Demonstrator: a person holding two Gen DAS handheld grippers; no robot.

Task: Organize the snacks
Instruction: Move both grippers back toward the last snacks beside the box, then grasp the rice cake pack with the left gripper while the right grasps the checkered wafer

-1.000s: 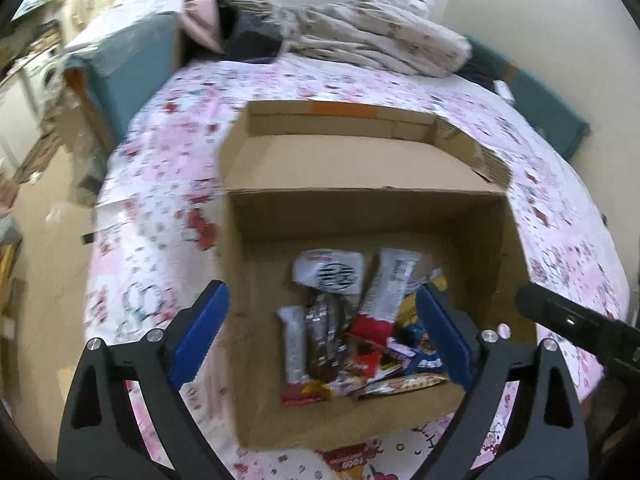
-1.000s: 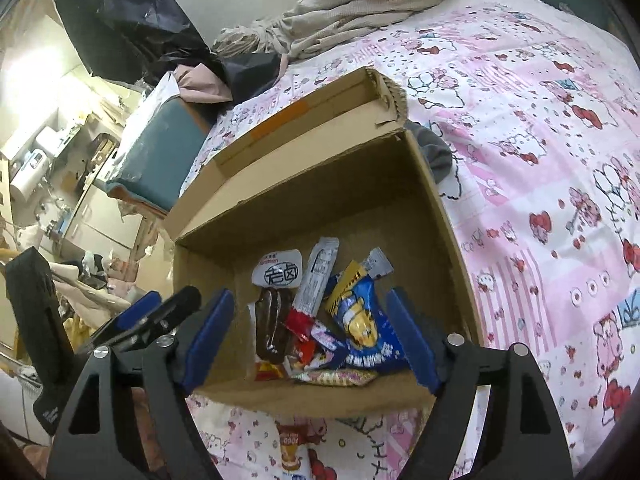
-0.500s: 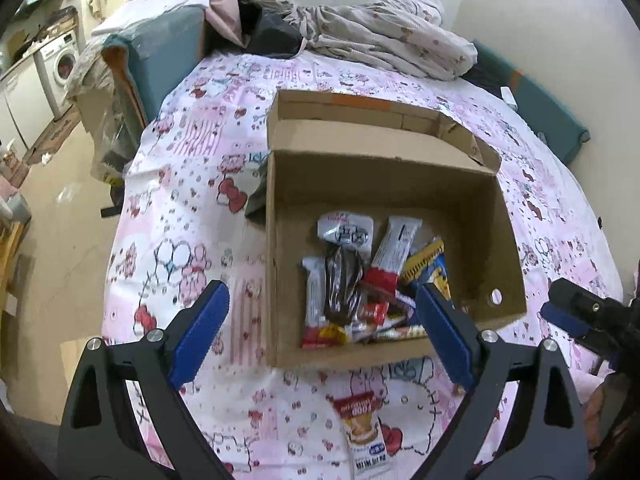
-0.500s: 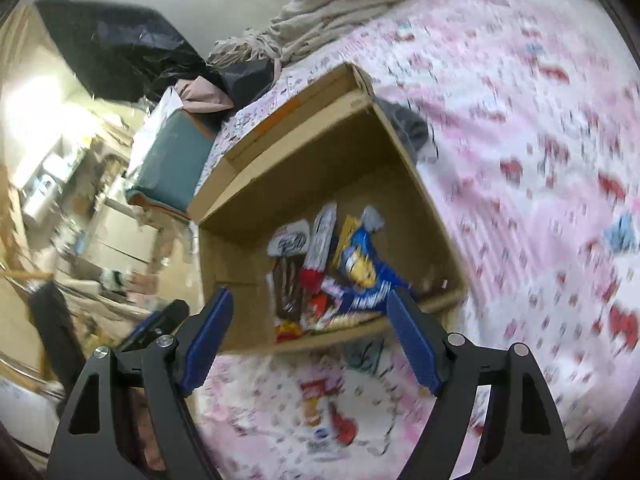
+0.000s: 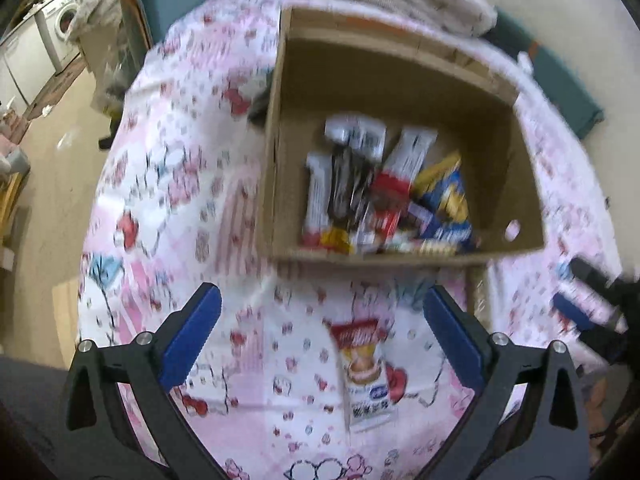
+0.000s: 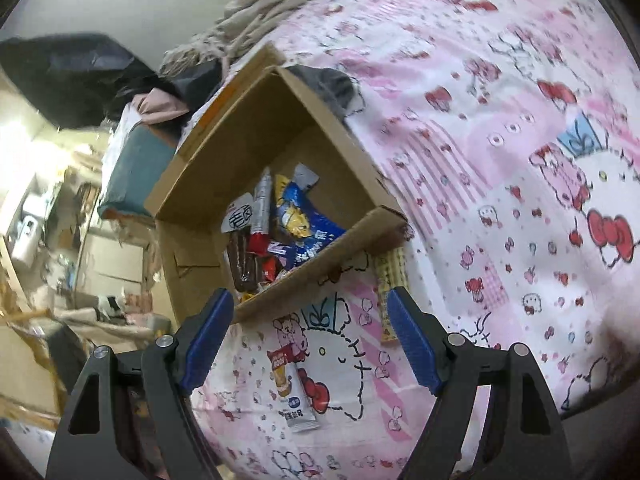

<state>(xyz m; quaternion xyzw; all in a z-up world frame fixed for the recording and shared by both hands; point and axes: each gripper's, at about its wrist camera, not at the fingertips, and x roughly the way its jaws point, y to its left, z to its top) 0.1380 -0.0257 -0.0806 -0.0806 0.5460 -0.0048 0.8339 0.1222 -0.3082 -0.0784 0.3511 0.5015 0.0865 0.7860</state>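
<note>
An open cardboard box [image 5: 280, 152] [image 6: 184, 272] on the pink patterned bed holds several snack packets [image 5: 384, 196] [image 6: 280, 228]. A red-and-white snack stick [image 5: 366, 372] [image 6: 290, 386] lies on the sheet in front of the box. A yellow checked snack bar [image 6: 392, 296] lies by the box's near right corner. My left gripper [image 5: 322, 340] is open and empty above the red-and-white stick. My right gripper [image 6: 310, 340] is open and empty above the same stretch of sheet. Its tip shows at the right edge of the left wrist view [image 5: 592, 300].
A heap of blankets [image 6: 272, 4] and dark clothes [image 6: 80, 76] lies at the bed's far end. A teal box [image 6: 132, 168] stands beside the bed. The floor with a washing machine [image 5: 60, 28] lies to the left. A wall runs along the far side.
Both grippers have pulled back and up from over the box. The sheet in front of the box and the two loose snacks on it have come into view.
</note>
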